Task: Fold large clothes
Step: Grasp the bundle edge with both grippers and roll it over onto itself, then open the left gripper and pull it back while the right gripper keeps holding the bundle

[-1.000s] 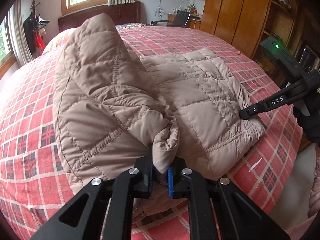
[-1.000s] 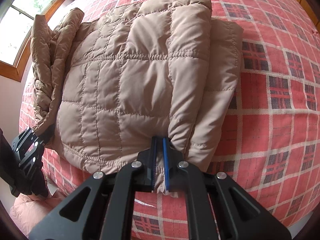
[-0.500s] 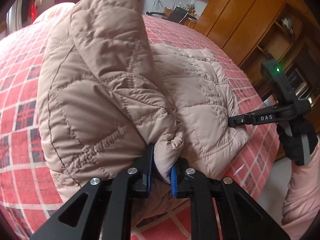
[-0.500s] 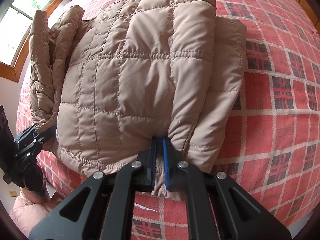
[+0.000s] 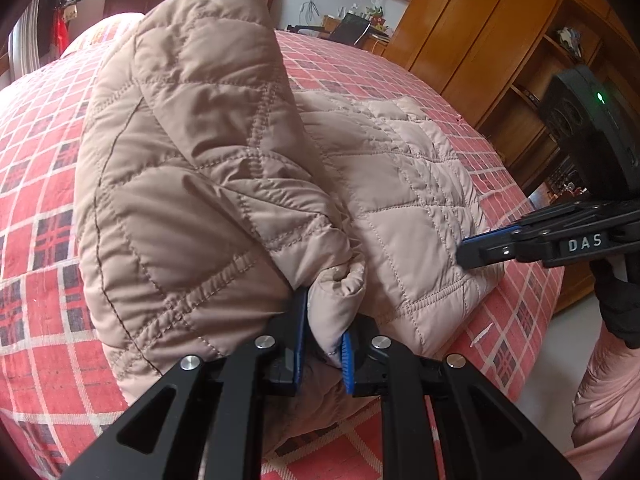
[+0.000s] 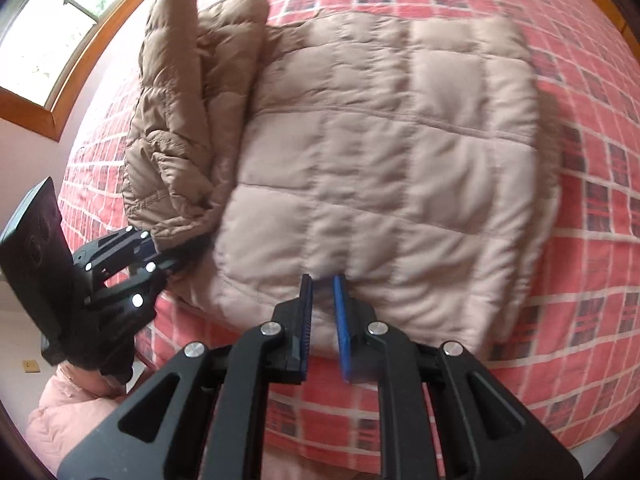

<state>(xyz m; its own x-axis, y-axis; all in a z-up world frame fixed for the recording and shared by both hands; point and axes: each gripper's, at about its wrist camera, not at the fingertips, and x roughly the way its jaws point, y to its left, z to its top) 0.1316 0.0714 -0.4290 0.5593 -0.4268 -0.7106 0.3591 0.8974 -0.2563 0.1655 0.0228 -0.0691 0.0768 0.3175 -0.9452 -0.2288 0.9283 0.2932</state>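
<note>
A red plaid woven bedspread [image 6: 592, 240] covers the bed. On it lies one beige quilted puffer jacket [image 6: 380, 168], puffy and stitched in squares, one side lifted. The left gripper [image 5: 323, 344] clamps the raised jacket's cuff. The right gripper [image 6: 322, 308] has its blue-padded jaws parted, empty, at the hem.

jacket [image 5: 208, 184]: beige, quilted in stitched squares
bedspread [image 5: 36, 240]: red plaid with white lines and dark navy squares
left gripper [image 5: 323, 350]: black, blue pads
right gripper [image 6: 323, 320]: black, blue pads
wardrobe [image 5: 480, 32]: orange-brown wood
glove [image 5: 620, 304]: black
</note>
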